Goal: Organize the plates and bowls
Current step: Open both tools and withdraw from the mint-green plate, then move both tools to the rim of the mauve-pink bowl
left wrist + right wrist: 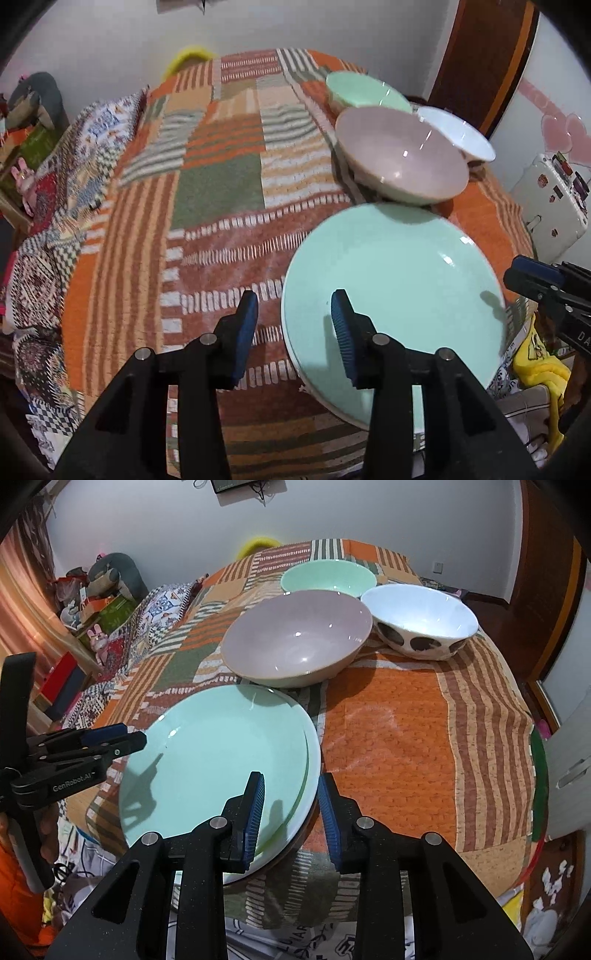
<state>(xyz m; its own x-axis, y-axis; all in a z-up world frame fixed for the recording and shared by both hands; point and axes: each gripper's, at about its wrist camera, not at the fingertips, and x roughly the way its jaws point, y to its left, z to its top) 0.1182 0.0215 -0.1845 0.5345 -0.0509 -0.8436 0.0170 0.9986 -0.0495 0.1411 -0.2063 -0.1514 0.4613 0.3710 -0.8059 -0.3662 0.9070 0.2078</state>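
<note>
A pale green plate (399, 295) (221, 760) lies on a white plate (314, 760) at the near edge of a patchwork bed cover (388, 720). My left gripper (294, 328) (125, 738) is open, with the plate's left rim passing between its fingers untouched. My right gripper (290, 808) (532, 275) straddles the right rim, one finger above the plate and one outside it, with the pads clear of it. Behind the plates stand a pink bowl (399, 158) (295, 638), a green bowl (365, 94) (328, 578) and a white bowl with dark spots (458, 133) (417, 613).
Soft toys and boxes (96, 602) crowd the floor left of the bed. A white suitcase (546, 195) stands at the right, near a brown door (480, 55). Yellow cloth (535, 362) lies below the bed's near right corner. A hand (48, 830) holds the left gripper.
</note>
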